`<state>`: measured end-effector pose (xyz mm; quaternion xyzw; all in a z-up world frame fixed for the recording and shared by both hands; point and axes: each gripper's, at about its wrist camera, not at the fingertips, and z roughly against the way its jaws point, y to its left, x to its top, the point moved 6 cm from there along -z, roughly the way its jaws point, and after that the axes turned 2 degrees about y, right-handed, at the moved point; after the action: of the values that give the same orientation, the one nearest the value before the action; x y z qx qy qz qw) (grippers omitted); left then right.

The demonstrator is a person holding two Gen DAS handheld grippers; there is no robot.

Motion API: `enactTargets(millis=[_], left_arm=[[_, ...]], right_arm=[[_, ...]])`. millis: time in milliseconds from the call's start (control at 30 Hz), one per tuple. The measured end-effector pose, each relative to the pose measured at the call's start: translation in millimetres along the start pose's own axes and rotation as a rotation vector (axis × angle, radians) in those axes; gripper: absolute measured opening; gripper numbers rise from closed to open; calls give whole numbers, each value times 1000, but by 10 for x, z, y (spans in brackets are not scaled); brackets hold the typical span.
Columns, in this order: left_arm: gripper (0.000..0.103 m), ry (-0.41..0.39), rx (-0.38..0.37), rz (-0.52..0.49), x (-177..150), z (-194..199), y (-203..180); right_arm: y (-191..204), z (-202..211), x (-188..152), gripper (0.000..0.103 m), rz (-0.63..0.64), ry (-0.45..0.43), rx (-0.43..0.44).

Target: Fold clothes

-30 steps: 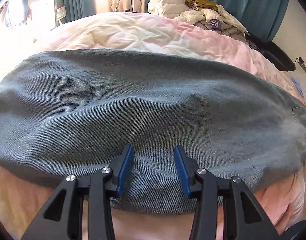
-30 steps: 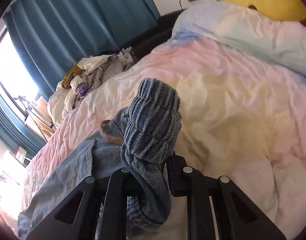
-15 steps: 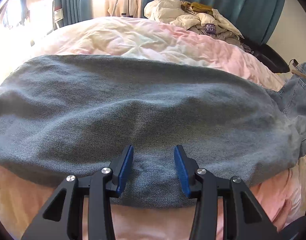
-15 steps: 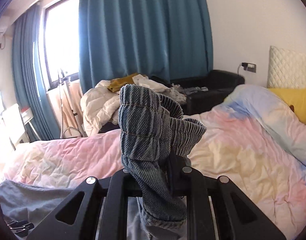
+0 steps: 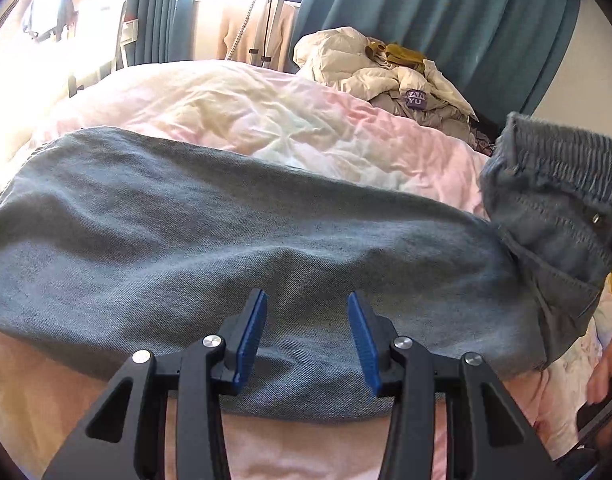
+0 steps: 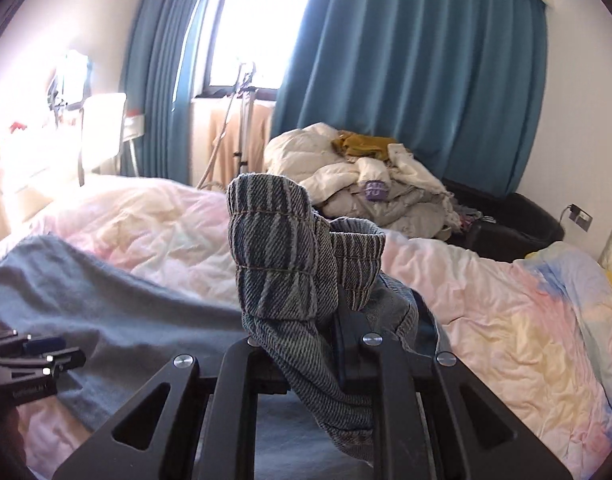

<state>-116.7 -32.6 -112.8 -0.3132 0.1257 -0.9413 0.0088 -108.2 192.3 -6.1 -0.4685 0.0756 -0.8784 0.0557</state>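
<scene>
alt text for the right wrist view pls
The right tool is shut on a bunched end of the jeans, lifted above a pink duvet. The rest of the jeans lies flat to the left; teal curtains hang behind.

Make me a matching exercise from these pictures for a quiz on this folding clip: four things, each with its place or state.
Things:
1. left claw
2. right claw
3. jeans
4. heap of clothes

Place or state:
a. piled before the blue curtain
b. spread on the pink quilt
c. open over denim
d. shut on bunched denim

Pairs: 1-c, 2-d, 3-b, 4-a
</scene>
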Motion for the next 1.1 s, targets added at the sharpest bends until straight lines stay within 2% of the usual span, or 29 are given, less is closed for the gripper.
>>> enactTargets(millis=[100, 167, 200, 300, 400, 467, 567, 667, 767, 867, 1033, 1100], left_arm=[[44, -21, 23, -1, 9, 40, 63], [44, -27, 20, 3, 14, 65, 89], [44, -29, 15, 6, 16, 75, 99], [44, -40, -19, 27, 42, 112, 110], [44, -54, -52, 63, 79, 163, 146], [44, -63, -80, 95, 96, 202, 188], [44, -55, -132, 145, 101, 211, 243], [44, -41, -151, 173, 93, 162, 277], [44, -29, -138, 172, 74, 104, 274], [44, -26, -129, 160, 46, 81, 257], [44, -40, -131, 149, 39, 101, 227], [44, -52, -136, 145, 59, 122, 204]], right_arm=[[533, -323, -443, 14, 85, 157, 52], [831, -504, -729, 14, 173, 231, 37], [955, -575, -849, 14, 217, 257, 28], [1107, -627, -992, 14, 315, 243, -6], [1041, -569, -961, 14, 278, 225, 15], [1008, -461, -870, 14, 254, 167, 30], [1047, -353, -767, 14, 213, 125, 95], [1141, -397, -856, 14, 226, 155, 133], [1194, -502, -989, 15, 243, 191, 159], [1206, -488, -974, 18, 250, 209, 170], [998, -451, -944, 23, 90, 306, 274], [941, -399, -956, 28, 51, 331, 312]])
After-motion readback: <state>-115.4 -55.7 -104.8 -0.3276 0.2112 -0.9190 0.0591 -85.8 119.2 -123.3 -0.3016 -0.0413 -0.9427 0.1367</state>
